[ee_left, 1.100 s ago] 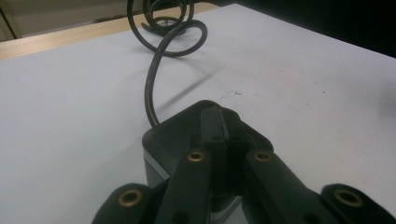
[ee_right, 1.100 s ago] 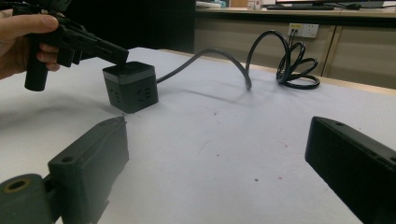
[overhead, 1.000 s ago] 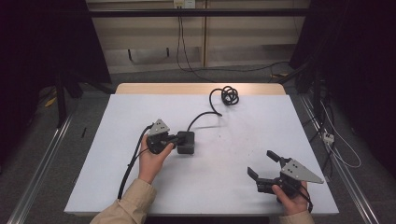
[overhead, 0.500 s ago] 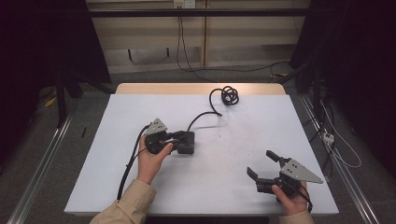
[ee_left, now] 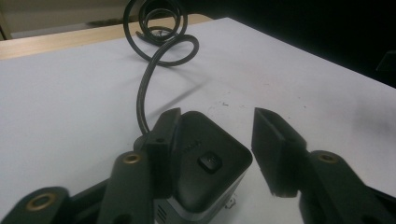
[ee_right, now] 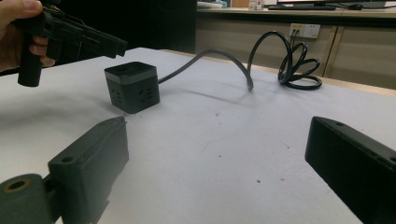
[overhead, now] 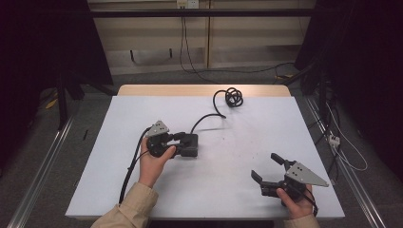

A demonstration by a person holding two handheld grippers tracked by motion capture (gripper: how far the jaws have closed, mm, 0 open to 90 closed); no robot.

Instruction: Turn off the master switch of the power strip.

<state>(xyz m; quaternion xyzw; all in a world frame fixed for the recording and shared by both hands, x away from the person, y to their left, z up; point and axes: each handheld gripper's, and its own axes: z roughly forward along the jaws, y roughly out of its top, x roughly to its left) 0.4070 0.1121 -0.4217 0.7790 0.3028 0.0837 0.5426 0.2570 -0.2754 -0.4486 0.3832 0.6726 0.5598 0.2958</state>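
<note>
- The black power cube (overhead: 189,145) is sitting upright on the white table (overhead: 237,199), socket faces sideways, button face up; it has no clear long axis.
- Its cable (overhead: 209,116) is running off the cube's far side to a coil (overhead: 234,96).
- The left gripper (overhead: 177,144) has just been opening around the cube: one pad is touching, the other standing clear.
- The right gripper (overhead: 265,167) is resting well right of the cube, jaws spread wide, holding nothing.

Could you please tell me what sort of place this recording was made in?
Probably a lab or office workroom: a white-topped table on a bare floor, wall sockets behind it, and loose cables alongside.
</note>
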